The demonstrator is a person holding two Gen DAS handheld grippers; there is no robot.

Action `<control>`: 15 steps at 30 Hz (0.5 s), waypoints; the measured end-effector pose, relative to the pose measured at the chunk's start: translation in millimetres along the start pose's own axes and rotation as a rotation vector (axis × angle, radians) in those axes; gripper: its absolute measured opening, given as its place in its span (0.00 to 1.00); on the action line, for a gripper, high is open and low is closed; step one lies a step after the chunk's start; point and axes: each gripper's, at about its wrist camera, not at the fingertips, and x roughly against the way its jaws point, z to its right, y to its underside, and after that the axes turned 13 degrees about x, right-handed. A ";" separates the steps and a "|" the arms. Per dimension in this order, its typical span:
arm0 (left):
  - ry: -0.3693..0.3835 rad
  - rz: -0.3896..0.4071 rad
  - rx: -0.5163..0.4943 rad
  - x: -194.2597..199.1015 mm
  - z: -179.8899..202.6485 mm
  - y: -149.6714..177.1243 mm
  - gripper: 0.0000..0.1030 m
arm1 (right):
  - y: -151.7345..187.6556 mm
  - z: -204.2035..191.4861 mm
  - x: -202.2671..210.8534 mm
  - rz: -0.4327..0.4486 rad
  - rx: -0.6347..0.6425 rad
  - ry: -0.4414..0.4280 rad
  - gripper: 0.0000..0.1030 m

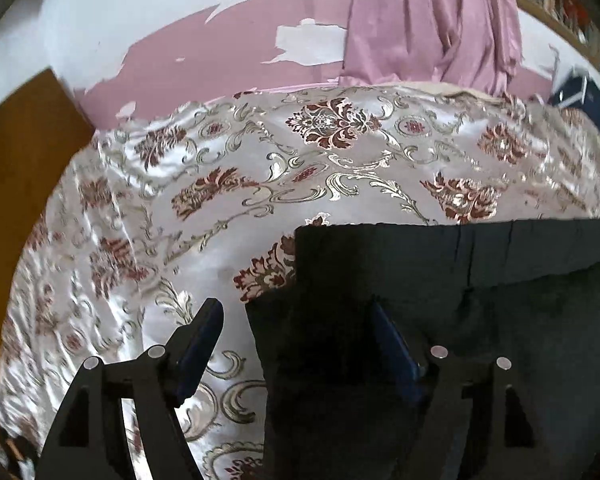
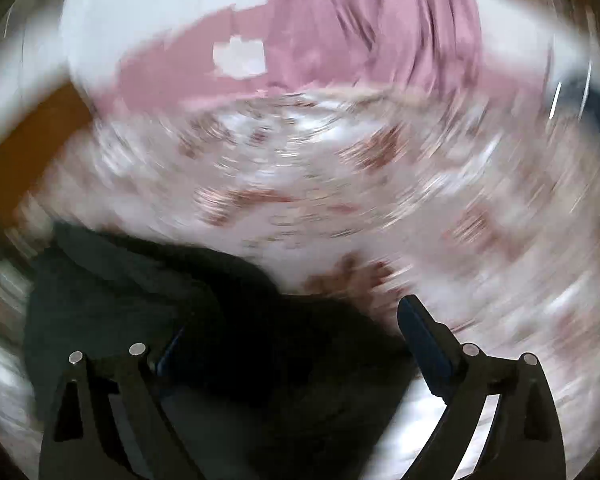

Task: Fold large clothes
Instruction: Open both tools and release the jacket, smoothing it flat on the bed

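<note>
A large black garment [image 1: 420, 264] lies flat on the bed, with a straight far edge and a squared corner at its left. My left gripper [image 1: 295, 305] hangs just above that left edge and is open. Its right finger is over the dark cloth and its left finger [image 1: 204, 332] is over the bedspread, with nothing pinched between the pads. The right wrist view is heavily blurred. There the black garment [image 2: 140, 280] fills the lower left, and my right gripper [image 2: 293, 317] stands wide open over its right edge, gripping nothing.
A shiny white bedspread [image 1: 260, 168] with red and gold flowers covers the bed. A pink curtain [image 1: 432, 20] hangs behind the far edge, against a peeling pink and white wall. A brown wooden panel [image 1: 24, 140] stands at the left. A dark blue object [image 1: 580, 96] sits far right.
</note>
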 end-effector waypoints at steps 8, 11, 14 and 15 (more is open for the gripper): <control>0.023 0.089 0.031 23.9 -1.3 -0.2 0.73 | 7.1 58.4 46.2 0.154 -0.217 0.068 0.89; 0.142 0.111 0.019 43.0 11.0 5.8 0.72 | 1.8 26.3 50.1 0.164 -0.071 0.069 0.89; 0.335 0.063 -0.019 48.4 37.9 20.3 0.72 | 5.3 -33.1 40.3 0.151 0.145 0.021 0.89; 0.377 0.037 -0.022 46.9 45.5 25.1 0.72 | 7.5 -49.2 33.6 0.141 0.193 0.004 0.89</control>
